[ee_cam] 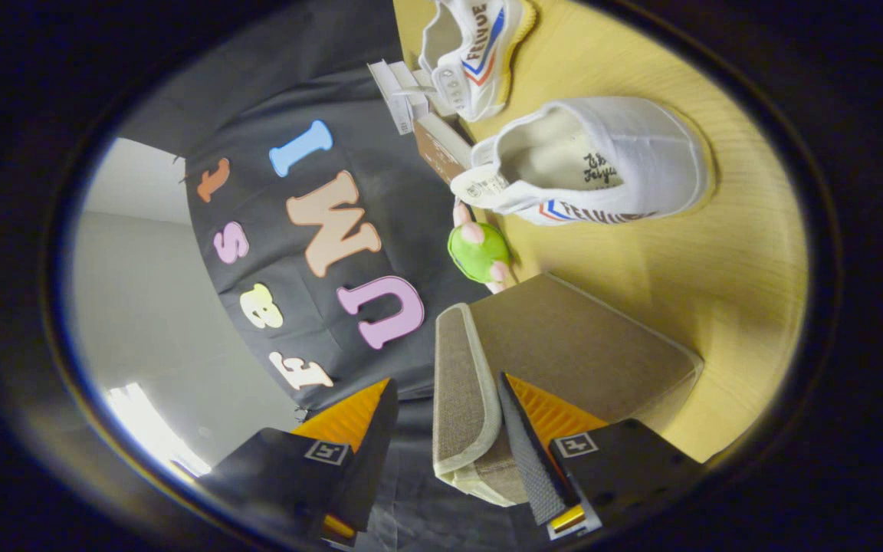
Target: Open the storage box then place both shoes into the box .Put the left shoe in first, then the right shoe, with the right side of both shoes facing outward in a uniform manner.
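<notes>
The fingers [445, 429] stand spread, with the lid flap [466, 391] of the storage box [587, 353] between them; one finger lies against the flap's inner side, the other is apart from it, so nothing is pinched. The view is rolled over and warped, so how far the flap has swung is hard to judge, but it seems raised on edge away from the box body, which rests on the desk [733, 268].

Just beyond the box sits a small green toy [478, 251]. Past that, the nearer shoe [602, 165] lies on the desk with its opening toward the fingers, and the farther shoe [476, 54] lies beyond it, beside some small cartons [411, 96].

By my reading, the opening step is under way and not clearly finished. Both shoes remain outside the box, so placing the left, then the right, is all still to do.
</notes>
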Action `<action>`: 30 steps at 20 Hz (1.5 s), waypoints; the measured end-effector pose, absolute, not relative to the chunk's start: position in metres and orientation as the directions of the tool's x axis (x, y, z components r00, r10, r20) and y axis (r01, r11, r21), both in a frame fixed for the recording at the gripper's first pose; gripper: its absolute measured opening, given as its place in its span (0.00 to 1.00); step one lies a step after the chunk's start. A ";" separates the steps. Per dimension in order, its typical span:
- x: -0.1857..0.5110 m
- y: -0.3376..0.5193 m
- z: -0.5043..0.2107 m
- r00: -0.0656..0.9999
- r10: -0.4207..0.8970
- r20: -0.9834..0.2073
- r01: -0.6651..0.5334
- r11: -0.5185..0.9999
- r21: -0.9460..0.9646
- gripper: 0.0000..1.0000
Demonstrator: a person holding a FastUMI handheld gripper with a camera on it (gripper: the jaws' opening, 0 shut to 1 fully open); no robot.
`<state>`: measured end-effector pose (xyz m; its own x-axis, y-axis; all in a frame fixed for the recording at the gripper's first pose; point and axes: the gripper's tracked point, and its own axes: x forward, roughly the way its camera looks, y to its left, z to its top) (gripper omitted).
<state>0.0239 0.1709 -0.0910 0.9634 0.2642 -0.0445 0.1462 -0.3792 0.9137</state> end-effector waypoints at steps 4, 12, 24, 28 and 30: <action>0.021 0.158 -0.078 0.976 0.217 0.008 0.087 -0.425 0.901 0.45; 0.026 0.158 -0.078 0.981 0.192 -0.007 0.069 -0.316 0.946 0.04; 0.034 0.211 0.071 0.937 0.324 0.132 -0.165 0.077 0.983 0.09; 0.028 0.253 0.106 0.907 0.387 0.165 -0.266 0.221 0.938 0.11; 0.023 0.277 0.117 0.886 0.421 0.194 -0.308 0.221 0.925 0.11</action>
